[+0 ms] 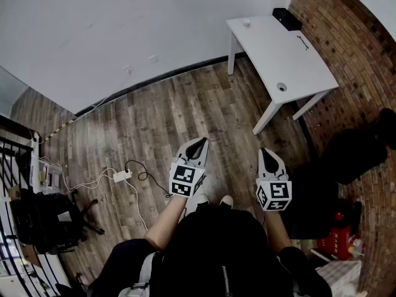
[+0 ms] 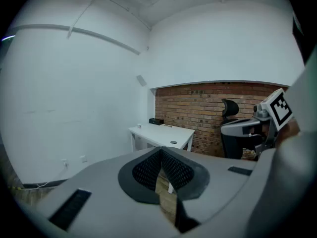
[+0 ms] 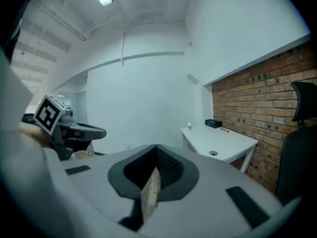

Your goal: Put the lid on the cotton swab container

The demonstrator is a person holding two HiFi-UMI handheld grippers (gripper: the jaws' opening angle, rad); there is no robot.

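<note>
**Both grippers empty, counter well off**

In the lower middle of the head view, the left gripper has its jaws pressed together on nothing. Just to its right, the right gripper is the same, jaws together and empty.

In the upper right stands the white counter. The small white object at its far end may be the cotton swab container, but it is too small to tell, and no lid can be made out.

Such a container is probably light, smooth plastic that tips easily. Hold the lid by its rim and steady the body low.
</note>
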